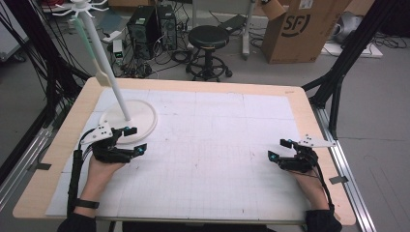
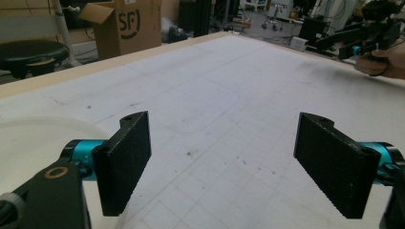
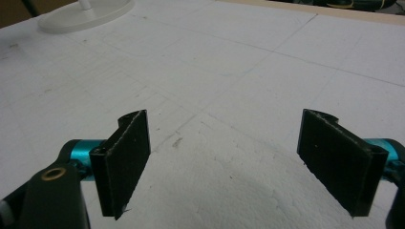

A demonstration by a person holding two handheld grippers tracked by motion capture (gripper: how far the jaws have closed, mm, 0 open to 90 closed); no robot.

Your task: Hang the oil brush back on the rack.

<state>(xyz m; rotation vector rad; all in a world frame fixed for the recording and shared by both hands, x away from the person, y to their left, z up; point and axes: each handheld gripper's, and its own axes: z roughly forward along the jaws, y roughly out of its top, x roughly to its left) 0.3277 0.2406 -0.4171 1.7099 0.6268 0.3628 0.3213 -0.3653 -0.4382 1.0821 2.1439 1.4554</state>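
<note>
high view: spatula (image 1: 90, 46) hangs on rack (image 1: 104, 58); left gripper (image 1: 134, 140) beside base.

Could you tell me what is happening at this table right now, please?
A person sits at the table with a hand-held gripper in each hand, both open and holding nothing. The left hand-held gripper rests beside the round base of a white stand, whose tilted pole carries a pale green utensil hanging from its top hooks. The right hand-held gripper sits near the table's right edge, apart from any object. Nothing has been grasped yet.
</note>
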